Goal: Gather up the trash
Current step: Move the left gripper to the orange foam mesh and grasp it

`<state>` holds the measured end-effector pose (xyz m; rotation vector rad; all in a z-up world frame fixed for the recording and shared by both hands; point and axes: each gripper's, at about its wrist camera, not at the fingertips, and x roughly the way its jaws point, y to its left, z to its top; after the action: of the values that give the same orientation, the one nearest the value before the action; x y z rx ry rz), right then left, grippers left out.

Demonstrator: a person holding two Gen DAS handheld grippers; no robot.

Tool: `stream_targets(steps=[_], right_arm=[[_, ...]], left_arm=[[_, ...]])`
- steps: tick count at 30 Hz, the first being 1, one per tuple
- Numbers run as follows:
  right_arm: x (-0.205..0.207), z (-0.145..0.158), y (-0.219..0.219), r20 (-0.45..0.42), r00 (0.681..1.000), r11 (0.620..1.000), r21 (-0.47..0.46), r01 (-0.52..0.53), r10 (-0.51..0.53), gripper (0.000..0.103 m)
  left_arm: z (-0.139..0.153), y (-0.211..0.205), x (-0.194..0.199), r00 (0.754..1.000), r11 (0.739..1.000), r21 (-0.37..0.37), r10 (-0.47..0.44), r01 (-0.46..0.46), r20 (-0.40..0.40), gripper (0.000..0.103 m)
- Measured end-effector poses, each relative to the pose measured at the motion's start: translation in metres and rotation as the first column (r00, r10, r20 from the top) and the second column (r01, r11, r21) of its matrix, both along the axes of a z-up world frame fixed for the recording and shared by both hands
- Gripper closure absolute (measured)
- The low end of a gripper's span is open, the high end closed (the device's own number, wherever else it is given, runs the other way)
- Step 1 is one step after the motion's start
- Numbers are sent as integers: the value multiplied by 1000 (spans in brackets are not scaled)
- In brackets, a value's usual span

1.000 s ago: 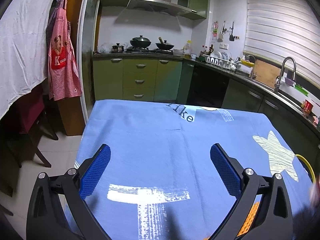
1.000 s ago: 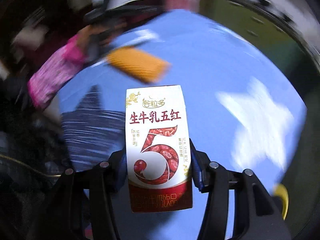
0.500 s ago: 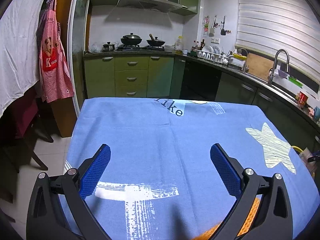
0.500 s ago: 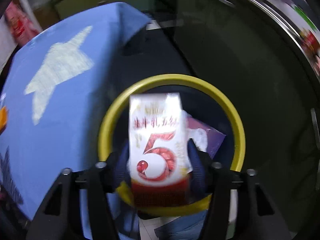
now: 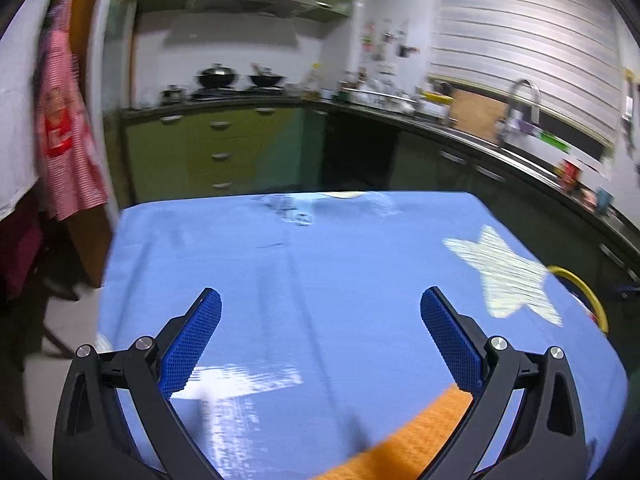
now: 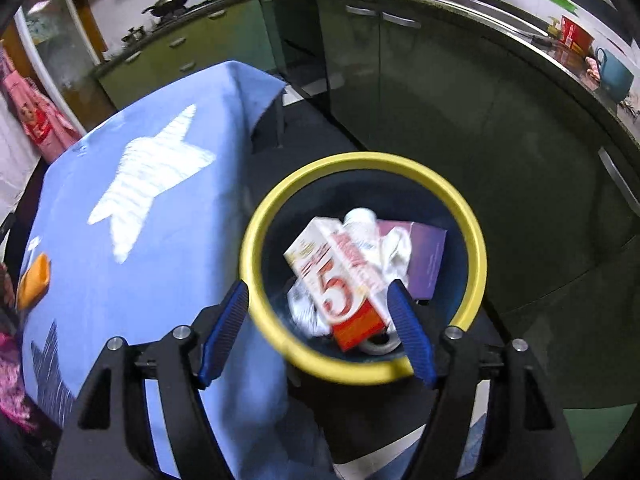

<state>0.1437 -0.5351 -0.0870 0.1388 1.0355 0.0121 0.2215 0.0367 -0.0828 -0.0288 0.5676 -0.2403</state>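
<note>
Right gripper (image 6: 318, 314) hangs over the bin (image 6: 260, 236), a dark tub with a yellow rim that stands on the floor just right of the table (image 6: 168, 272). Its jaws have just been opening and now stand spread; nothing is pinched between them. The milk carton (image 6: 338, 280), white and red with a large "5", is blurred and tilted inside the rim, clear of both blue pads. It sits on top of crumpled white paper (image 6: 394, 246) and a purple box (image 6: 428, 258) already in the bin.

Left gripper (image 5: 320, 320) is held above the blue tablecloth (image 5: 340, 272), jaws spread wide and empty. An orange cloth (image 5: 412, 440) lies on the table's near edge, under the right finger of this gripper. The bin's yellow rim (image 5: 580, 288) shows past the table's right edge. Kitchen counter (image 5: 460, 130) runs along the far side and right.
</note>
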Motion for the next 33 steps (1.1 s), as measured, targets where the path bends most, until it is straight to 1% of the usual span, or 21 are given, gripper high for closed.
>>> stream_targets(steps=[1,3,4,5,7,9,10,11,12,14,19,23,27,29,31,32,33], right_arm=[[-5,1,4,10,1000,1000,5,-6,6,34],[-13,5,11,23,1000,1000,21,-16,15,33],[-16,6,12,31,999,999,29,-20,19,32],[-19,8,15,41,999,999,38,-27,25,32],[-23,10,23,49,998,998,50,-44,42,32],[-27,11,32,53,997,997,55,-61,58,31],[-28,11,34,53,997,996,57,-68,65,31],[-28,10,38,49,996,995,59,-78,75,31],[-29,8,41,46,996,995,59,-85,82,31],[-28,5,44,42,995,994,64,-88,85,31],[-32,-3,50,26,996,993,76,-86,84,31],[-35,-8,53,14,996,993,77,-88,87,31],[-35,-9,56,10,996,993,79,-91,91,30],[-36,-8,58,11,995,992,79,-98,98,30],[-36,-8,59,14,995,992,79,-102,101,30],[-36,-8,60,14,995,991,80,-104,104,30],[-36,-9,61,14,994,991,80,-106,105,30]], left_arm=[[2,-4,-1,999,999,7,-38,38,-10,5],[6,-17,-5,991,990,60,-128,130,-34,5],[7,-26,-7,981,977,92,-186,191,-59,5],[7,-31,-9,973,968,110,-216,224,-77,5],[6,-43,-13,948,941,143,-290,307,-129,5],[5,-54,-17,915,905,171,-359,390,-186,5],[3,-60,-18,893,881,190,-392,434,-224,5],[1,-64,-20,880,865,205,-407,457,-245,5],[-3,-70,-22,867,842,239,-421,483,-268,5],[-11,-75,-23,852,812,285,-430,510,-299,5],[-32,-83,-21,803,760,304,-453,575,-386,5],[-45,-85,-21,769,733,290,-479,616,-423,5],[-55,-88,-22,748,719,278,-490,637,-447,6],[-59,-90,-21,741,715,273,-492,643,-457,13],[-60,-90,-21,730,716,251,-501,651,-465,27],[-60,-90,-21,723,718,236,-506,655,-470,30],[-59,-88,-21,718,718,226,-510,659,-473,36]])
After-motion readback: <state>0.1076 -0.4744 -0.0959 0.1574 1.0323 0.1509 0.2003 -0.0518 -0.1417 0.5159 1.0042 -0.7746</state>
